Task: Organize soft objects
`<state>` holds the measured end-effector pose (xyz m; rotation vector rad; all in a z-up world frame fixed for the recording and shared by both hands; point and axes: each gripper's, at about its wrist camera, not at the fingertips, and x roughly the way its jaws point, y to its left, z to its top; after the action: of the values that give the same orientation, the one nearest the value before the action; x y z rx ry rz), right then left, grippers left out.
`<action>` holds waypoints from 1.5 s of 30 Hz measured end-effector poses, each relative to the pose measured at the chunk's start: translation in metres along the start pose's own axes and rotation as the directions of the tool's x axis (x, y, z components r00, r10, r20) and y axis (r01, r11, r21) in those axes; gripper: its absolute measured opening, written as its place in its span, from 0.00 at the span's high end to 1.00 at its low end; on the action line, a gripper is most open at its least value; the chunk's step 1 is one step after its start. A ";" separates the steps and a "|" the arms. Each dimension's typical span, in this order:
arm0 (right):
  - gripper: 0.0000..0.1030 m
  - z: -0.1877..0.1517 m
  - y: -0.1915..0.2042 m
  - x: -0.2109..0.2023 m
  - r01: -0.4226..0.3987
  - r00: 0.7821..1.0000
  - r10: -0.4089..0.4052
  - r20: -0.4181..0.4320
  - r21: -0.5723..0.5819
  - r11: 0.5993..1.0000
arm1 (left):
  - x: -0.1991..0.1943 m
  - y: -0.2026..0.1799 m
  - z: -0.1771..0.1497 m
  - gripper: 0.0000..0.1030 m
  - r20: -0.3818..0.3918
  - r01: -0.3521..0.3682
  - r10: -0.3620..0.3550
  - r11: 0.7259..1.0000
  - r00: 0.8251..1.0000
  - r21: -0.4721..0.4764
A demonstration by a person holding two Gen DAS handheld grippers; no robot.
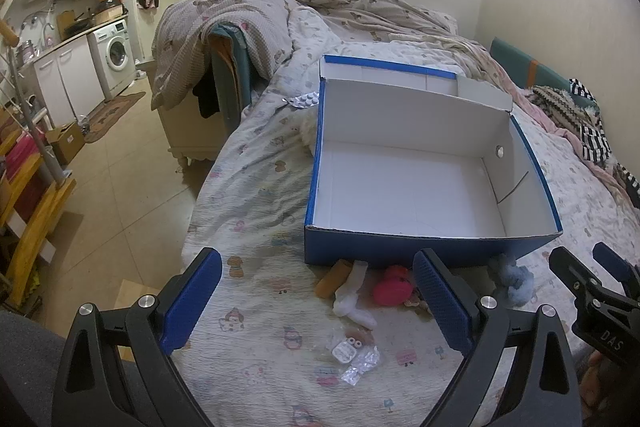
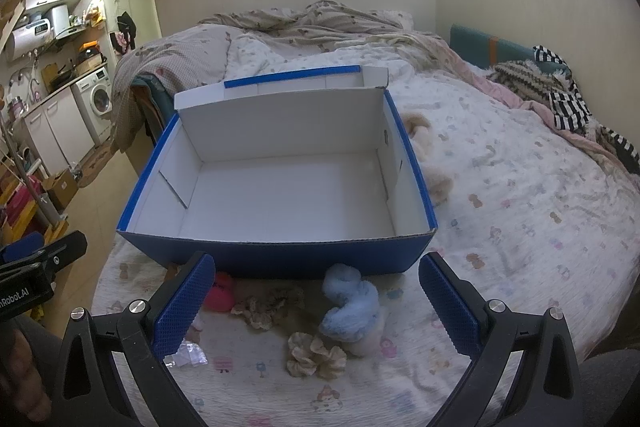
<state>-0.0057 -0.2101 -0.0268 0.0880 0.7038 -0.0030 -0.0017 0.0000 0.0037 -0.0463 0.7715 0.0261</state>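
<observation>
White sheets with little cartoon pictures cover the big bed (image 1: 248, 195) (image 2: 520, 187), and a rumpled blanket (image 1: 224, 23) lies at its far end. On the bed sits a blue box (image 1: 400, 247) (image 2: 280, 259) made of card. It is white inside, its lid flap stands up at the back, and nothing lies in it.

Soft things lie in a row on the sheet, just in front of the box's near wall. From the right wrist view, a fluffy light blue sock (image 2: 352, 303) (image 1: 516, 279) curls near the middle. Beside it, closer to the camera, is a tan frilly scrunchie (image 2: 316, 353). Another frilly scrunchie (image 2: 268, 307) lies to its left. A soft red thing (image 2: 220, 293) (image 1: 394, 285) sits by the left blue finger. From the left wrist view, a white sock (image 1: 354, 295) lies next to an orange-brown roll (image 1: 332, 279), both near the box. Some clear plastic wrappers (image 1: 354, 359) lie closer to the camera.

Both tools hang above the sheet, in front of the box. The left gripper (image 1: 316, 303) has its two blue fingers spread wide and holds nothing. The right gripper (image 2: 316, 307) is spread wide too, with the blue sock and scrunchies showing between its fingers, but it does not touch them.
</observation>
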 end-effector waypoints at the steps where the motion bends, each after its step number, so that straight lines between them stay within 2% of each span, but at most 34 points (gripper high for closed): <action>1: 0.00 0.000 0.000 0.000 0.000 1.000 0.000 0.001 -0.001 1.000 | 0.000 0.000 0.000 0.07 0.000 0.000 0.000 1.000 1.000 0.000; 40: 0.00 -0.002 0.002 0.000 0.001 1.000 -0.001 0.001 -0.002 1.000 | 0.000 -0.001 0.002 0.07 0.001 -0.001 0.001 1.000 1.000 0.004; 45: 0.00 0.002 -0.001 0.003 -0.028 0.999 0.028 -0.024 0.022 0.999 | 0.004 0.000 0.001 0.07 -0.029 0.001 -0.001 1.000 1.000 -0.002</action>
<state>-0.0023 -0.2115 -0.0270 0.1192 0.7271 0.0173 0.0022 -0.0002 0.0016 -0.0491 0.8008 0.0253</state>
